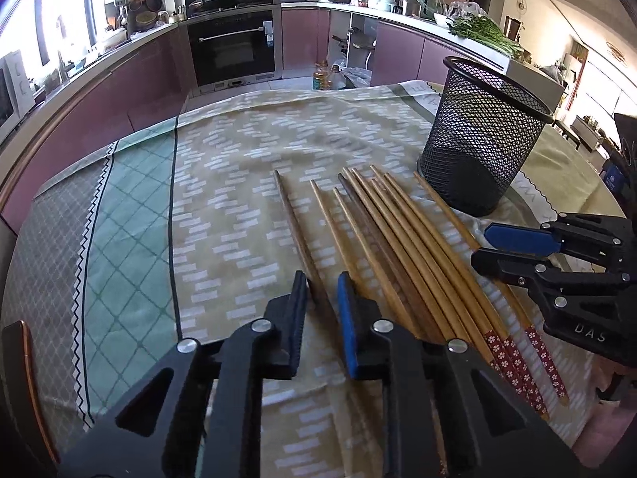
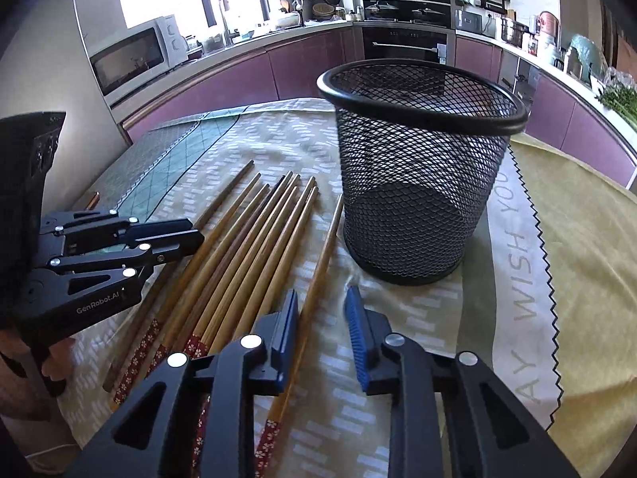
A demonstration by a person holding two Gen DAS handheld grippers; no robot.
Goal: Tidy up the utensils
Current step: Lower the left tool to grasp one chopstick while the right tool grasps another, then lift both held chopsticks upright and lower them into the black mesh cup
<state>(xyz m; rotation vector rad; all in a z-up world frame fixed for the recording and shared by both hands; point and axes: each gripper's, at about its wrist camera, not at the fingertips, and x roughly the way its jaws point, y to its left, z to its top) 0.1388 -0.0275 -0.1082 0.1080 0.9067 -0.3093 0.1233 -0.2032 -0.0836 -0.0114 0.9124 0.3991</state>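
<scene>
Several wooden chopsticks (image 1: 398, 247) lie side by side on the tablecloth, some with red flowered ends; they also show in the right wrist view (image 2: 254, 247). An empty black mesh cup (image 1: 479, 135) stands upright just beyond them, also in the right wrist view (image 2: 418, 167). My left gripper (image 1: 322, 283) is open, its jaws straddling the leftmost dark chopstick (image 1: 296, 235), low over the cloth. My right gripper (image 2: 321, 302) is open, with the rightmost chopstick (image 2: 318, 263) between its fingers, near the left one. Each gripper shows in the other's view: the right (image 1: 483, 245) and the left (image 2: 195, 231).
The table carries a beige and green patterned cloth (image 1: 223, 183). A wooden chair back (image 1: 24, 362) stands at the table's left edge. Kitchen counters, an oven (image 1: 235, 47) and a microwave (image 2: 135, 55) line the far walls.
</scene>
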